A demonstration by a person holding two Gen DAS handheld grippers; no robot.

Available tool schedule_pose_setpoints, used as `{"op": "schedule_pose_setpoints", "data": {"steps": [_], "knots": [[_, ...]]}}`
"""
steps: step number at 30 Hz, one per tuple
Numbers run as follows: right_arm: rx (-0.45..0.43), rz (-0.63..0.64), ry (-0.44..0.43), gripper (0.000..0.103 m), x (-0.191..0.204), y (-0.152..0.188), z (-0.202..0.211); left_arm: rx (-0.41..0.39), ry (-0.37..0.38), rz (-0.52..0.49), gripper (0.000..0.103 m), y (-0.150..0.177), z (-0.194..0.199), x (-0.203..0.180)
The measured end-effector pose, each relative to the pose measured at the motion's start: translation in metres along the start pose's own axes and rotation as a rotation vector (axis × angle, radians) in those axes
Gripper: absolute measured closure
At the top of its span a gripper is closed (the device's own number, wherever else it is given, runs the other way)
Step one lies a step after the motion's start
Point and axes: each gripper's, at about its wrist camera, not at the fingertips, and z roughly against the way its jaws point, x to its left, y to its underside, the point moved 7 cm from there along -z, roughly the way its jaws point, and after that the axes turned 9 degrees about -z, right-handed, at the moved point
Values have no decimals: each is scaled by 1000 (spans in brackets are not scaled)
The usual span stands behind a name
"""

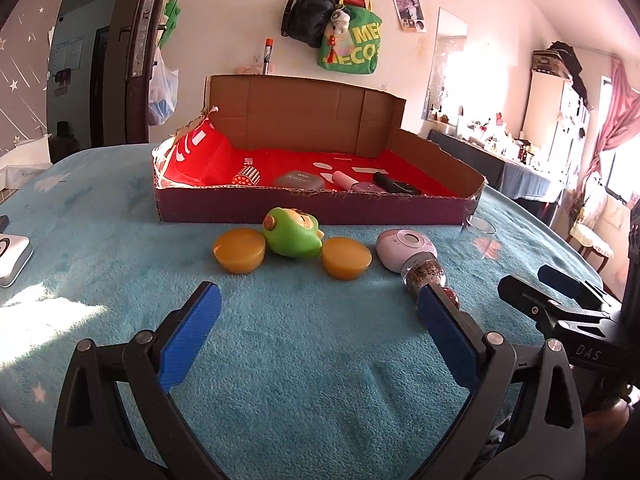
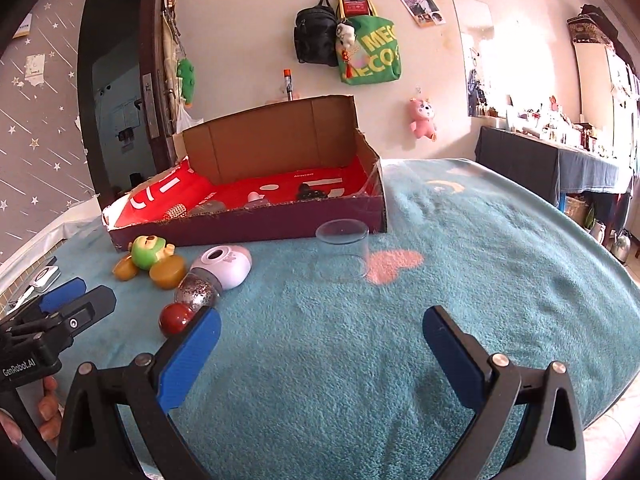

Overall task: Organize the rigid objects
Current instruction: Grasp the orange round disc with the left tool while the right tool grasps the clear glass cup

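On the teal blanket, in front of a cardboard box (image 1: 312,210) lined in red, lie a green toy figure (image 1: 292,234), two amber pucks (image 1: 239,255) (image 1: 346,258), a lilac round device (image 1: 406,249), a glitter-filled bottle (image 1: 424,274) and a dark red ball (image 2: 177,319). A clear plastic cup (image 2: 343,255) stands near the box's right corner. My left gripper (image 1: 320,304) hangs open above the blanket, short of the row. My right gripper (image 2: 322,326) is open too, with the ball and bottle by its left finger. Nothing sits between either pair of fingers.
Inside the box (image 2: 256,224) rest a grey case (image 1: 299,181), a beaded roller (image 1: 246,177), a pink item and a black item. A white device (image 1: 12,258) lies at the blanket's left edge. A hand (image 2: 48,408) holds the left gripper's handle. A dark table (image 2: 548,168) stands right.
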Motion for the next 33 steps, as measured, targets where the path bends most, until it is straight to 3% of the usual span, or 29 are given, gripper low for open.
{"op": "schedule_pose_setpoints", "data": {"steps": [21, 27, 33], "knots": [[10, 0, 12, 0, -1, -14, -14, 41, 13, 51, 3, -13, -18, 24], [53, -37, 4, 0, -3, -26, -26, 141, 35, 89, 3, -14, -33, 37], [153, -60, 39, 0, -10, -38, -43, 249, 29, 107, 3, -11, -46, 57]]}}
